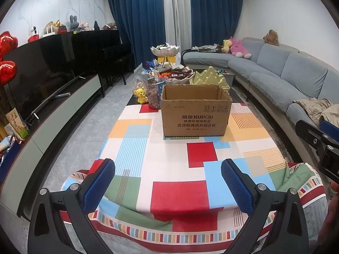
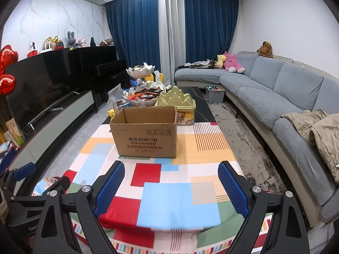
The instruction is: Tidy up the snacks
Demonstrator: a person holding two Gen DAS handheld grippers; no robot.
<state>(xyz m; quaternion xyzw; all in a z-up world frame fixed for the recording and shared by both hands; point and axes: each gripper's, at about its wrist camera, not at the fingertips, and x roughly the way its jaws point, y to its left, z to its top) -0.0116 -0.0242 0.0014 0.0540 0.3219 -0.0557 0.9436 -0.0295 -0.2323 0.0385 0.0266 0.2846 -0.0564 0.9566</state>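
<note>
Both the left claw (image 1: 168, 182) and right claw (image 2: 171, 184) are hanging spread and empty over the table (image 1: 180, 192); the cardboard box (image 1: 196, 111) is sitting at twelve o'clock, snacks (image 1: 178, 74) piled behind.

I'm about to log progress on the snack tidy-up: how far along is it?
Nothing looks done: the cardboard box stands open on the patterned cloth, and no snack shows in the part of its inside that is visible. Nothing is in hand: the left gripper and right gripper hang open and empty above the cloth. The snacks remain piled in the tiered tray behind the box, beside the gold tin.
</note>
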